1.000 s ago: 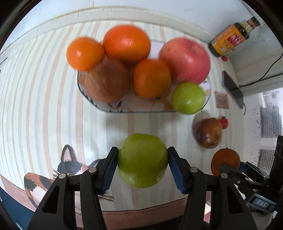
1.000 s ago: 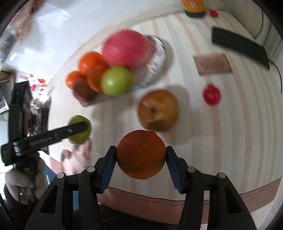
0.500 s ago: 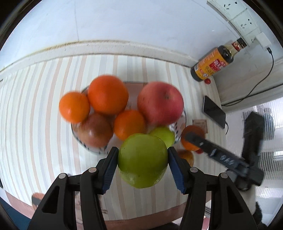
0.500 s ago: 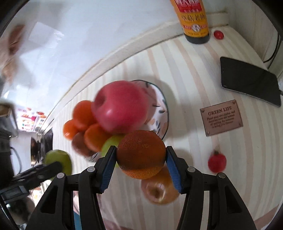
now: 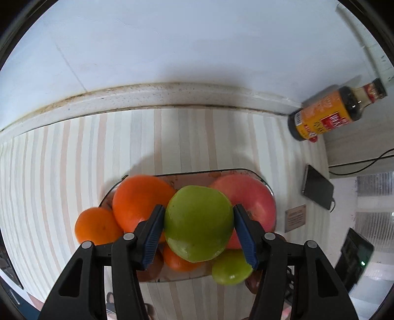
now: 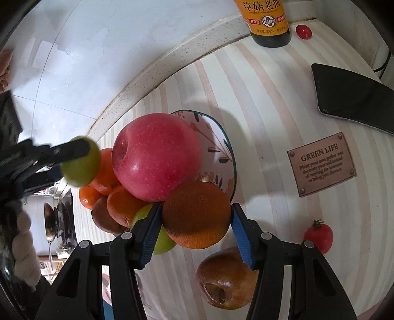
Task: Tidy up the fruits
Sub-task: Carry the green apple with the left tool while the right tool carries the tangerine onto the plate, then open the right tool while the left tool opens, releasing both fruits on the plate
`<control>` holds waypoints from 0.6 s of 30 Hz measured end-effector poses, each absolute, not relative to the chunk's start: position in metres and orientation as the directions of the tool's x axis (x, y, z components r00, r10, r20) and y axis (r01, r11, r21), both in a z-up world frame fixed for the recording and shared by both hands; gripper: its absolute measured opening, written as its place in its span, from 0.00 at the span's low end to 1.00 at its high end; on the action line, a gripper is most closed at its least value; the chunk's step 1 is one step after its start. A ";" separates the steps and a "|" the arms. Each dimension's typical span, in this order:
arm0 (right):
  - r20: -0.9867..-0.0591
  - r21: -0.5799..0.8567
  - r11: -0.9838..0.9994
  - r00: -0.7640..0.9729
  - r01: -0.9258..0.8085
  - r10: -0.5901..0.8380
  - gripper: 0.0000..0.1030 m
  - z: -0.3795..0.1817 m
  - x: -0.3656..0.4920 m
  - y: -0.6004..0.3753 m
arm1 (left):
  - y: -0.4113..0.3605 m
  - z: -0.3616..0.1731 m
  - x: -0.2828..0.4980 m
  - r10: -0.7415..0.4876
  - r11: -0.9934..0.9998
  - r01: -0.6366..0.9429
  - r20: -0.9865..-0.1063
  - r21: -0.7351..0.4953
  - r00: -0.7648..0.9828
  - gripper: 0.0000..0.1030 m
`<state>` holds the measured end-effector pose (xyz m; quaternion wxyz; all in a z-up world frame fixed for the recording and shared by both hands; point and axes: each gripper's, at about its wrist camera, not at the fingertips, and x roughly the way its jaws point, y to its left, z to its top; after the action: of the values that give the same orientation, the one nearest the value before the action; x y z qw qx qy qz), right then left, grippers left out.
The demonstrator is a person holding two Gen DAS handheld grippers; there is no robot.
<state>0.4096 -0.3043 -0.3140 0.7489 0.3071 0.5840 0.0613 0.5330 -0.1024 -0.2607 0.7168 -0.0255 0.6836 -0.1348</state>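
My left gripper (image 5: 199, 227) is shut on a green apple (image 5: 198, 222) and holds it above the fruit plate (image 5: 192, 174). The plate holds a big red apple (image 5: 256, 197), oranges (image 5: 140, 197), a smaller green apple (image 5: 231, 269) and a brown fruit. My right gripper (image 6: 196, 227) is shut on a dark orange (image 6: 195, 214), above the plate's near right rim (image 6: 227, 147). The red apple (image 6: 155, 155) tops the pile in the right wrist view. The left gripper and its green apple (image 6: 82, 167) show there at the left.
A brownish apple (image 6: 225, 280) and a small red tomato (image 6: 319, 235) lie on the striped cloth right of the plate. A brown plaque (image 6: 321, 163), a black phone (image 6: 352, 96), a sauce bottle (image 6: 267, 22) and a red cap (image 6: 303, 31) are further back. A wall runs behind.
Both grippers have risen and moved in over the plate, each still holding its fruit. The fruits on the plate and cloth have not moved.
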 end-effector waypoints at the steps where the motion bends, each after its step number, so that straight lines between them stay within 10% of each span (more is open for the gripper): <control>1: -0.838 0.531 0.805 0.310 0.266 0.450 0.57 -0.314 0.410 -0.303 | -0.103 -0.266 0.533 -0.224 0.964 0.154 -0.974 -0.219 0.017 0.52; 18: -0.841 0.532 0.790 0.297 0.304 0.452 0.81 -0.315 0.417 -0.314 | -0.112 -0.266 0.523 -0.179 0.969 0.175 -0.984 -0.174 0.011 0.54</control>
<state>0.4167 -0.3135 -0.3145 0.7389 0.3202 0.5908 0.0502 0.5233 -0.1117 -0.2663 0.7112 -0.0015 0.6920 -0.1243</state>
